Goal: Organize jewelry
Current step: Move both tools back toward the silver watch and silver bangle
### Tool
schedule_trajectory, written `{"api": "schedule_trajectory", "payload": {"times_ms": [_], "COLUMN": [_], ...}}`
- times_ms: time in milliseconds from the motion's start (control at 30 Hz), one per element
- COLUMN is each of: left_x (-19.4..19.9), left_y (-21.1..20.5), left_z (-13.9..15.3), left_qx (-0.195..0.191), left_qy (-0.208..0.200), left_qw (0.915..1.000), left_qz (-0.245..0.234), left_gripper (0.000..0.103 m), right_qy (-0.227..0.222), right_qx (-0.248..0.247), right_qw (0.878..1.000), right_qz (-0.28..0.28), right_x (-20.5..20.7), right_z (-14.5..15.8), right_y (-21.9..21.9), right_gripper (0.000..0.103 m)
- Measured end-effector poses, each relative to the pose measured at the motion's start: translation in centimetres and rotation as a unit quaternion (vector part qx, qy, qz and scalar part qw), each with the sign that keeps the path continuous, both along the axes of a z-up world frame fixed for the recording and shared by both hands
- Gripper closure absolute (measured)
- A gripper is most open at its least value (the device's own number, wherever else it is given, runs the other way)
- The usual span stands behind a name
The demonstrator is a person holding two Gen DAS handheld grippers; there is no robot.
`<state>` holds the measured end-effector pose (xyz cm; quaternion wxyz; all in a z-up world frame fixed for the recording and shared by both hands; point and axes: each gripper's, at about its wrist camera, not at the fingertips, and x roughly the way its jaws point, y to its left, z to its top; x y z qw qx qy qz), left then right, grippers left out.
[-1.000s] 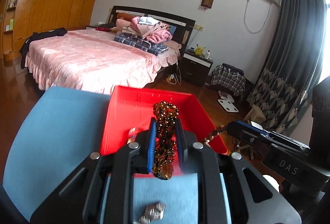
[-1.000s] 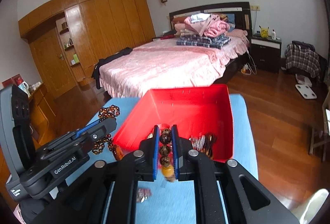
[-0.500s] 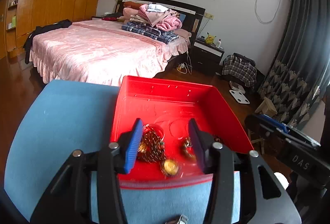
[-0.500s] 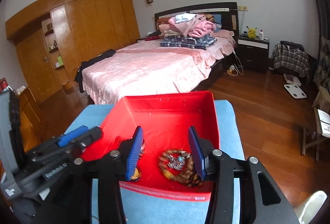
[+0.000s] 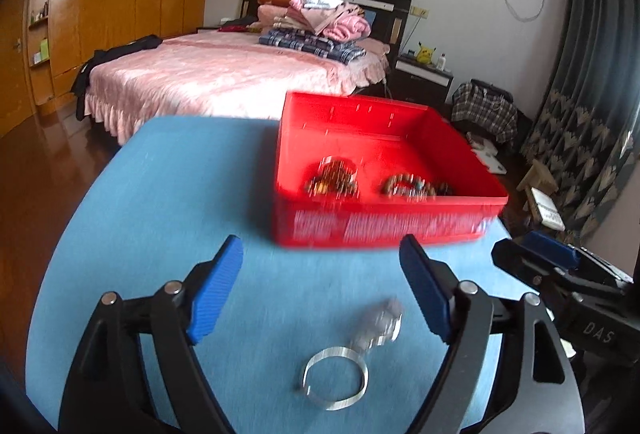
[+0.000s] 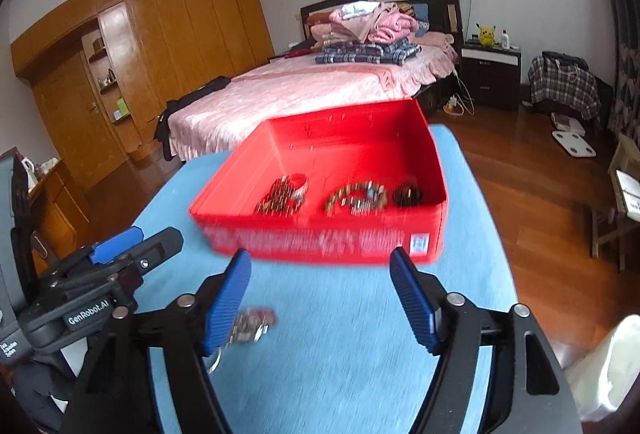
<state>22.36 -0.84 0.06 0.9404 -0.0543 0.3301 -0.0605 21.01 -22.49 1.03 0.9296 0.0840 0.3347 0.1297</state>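
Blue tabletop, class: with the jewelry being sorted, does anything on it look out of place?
Yes. A silver bangle and a small silvery piece lie loose on the blue tabletop, outside the red bin that holds the other jewelry.

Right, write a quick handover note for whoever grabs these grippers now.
Left gripper: open, empty, above the blue table.
Right gripper: open, empty, just short of the red box.
Done: several bead bracelets lie inside the red box.
Left: a silver bangle and a small silvery piece lie on the table beside each other, between the left gripper's fingers. The picture is too blurred to say what the small piece is. Both go into the box.
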Motion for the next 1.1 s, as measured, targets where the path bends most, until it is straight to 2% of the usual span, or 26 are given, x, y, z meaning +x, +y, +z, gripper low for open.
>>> {"api": "schedule_trajectory", "payload": {"times_ms": [233, 500, 733, 967, 1100], "left_x": [-2.6, -3.7, -3.7, -3.6, -3.7], "left_y": [0.1, -0.9, -1.0, -1.0, -1.2], "left_z": [-3.2, -5.6, -6.4, -6.5, -6.6], "left_qx": [0.012, 0.03, 0.035, 0.03, 0.028], "left_qy": [0.037, 0.067, 0.08, 0.086, 0.088], "left_qw": [0.9992, 0.9973, 0.9962, 0.9958, 0.9957], "left_qz": [-0.001, -0.007, -0.006, -0.006, -0.008], "left_gripper": [0.024, 0.024, 0.025, 0.034, 0.034], "right_qy": [0.013, 0.023, 0.027, 0.031, 0.033], "right_qx": [-0.018, -0.01, -0.012, -0.011, -0.011], "right_qw": [1.0, 1.0, 1.0, 0.999, 0.999], "right_qz": [-0.003, -0.006, -0.004, -0.006, -0.005], "right_x": [-2.6, -3.7, -3.9, -3.9, -3.8], "right_z": [-1.4, -2.4, -3.0, -3.3, -3.4], "right_y": [0.4, 0.5, 0.5, 0.5, 0.6], "right_gripper": [0.026, 0.025, 0.024, 0.024, 0.024]}}
